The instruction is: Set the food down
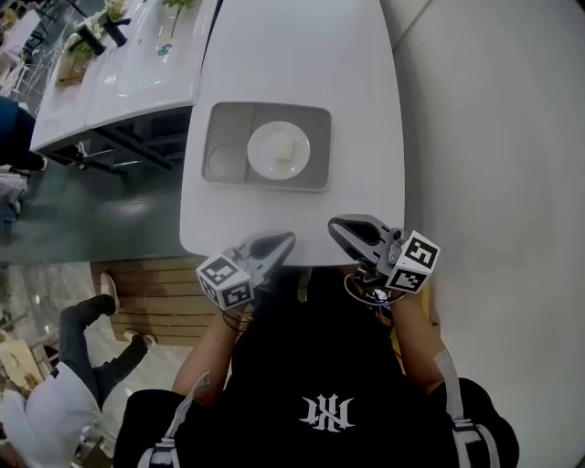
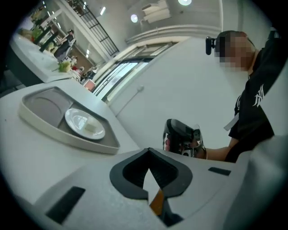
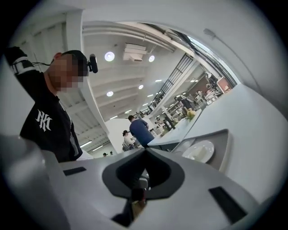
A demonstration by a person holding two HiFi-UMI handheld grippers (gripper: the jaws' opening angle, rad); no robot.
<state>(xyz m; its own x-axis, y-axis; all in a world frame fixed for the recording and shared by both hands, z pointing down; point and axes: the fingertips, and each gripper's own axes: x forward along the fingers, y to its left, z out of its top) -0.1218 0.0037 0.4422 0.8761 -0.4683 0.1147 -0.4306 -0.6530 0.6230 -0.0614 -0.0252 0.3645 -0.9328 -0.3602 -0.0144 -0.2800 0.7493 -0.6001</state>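
A grey tray lies on the white table with a white plate in its right part. A small pale piece of food rests on the plate. Both grippers hover at the table's near edge, well short of the tray. My left gripper is shut and holds nothing. My right gripper is shut and empty too. In the left gripper view the tray, plate and food sit beyond the left gripper, with the right gripper opposite. The right gripper view shows the plate beyond the right gripper.
A second white table with plants stands at the back left across a dark aisle. Wooden decking lies below the table's near edge. A person stands at the lower left; another in blue stands far off.
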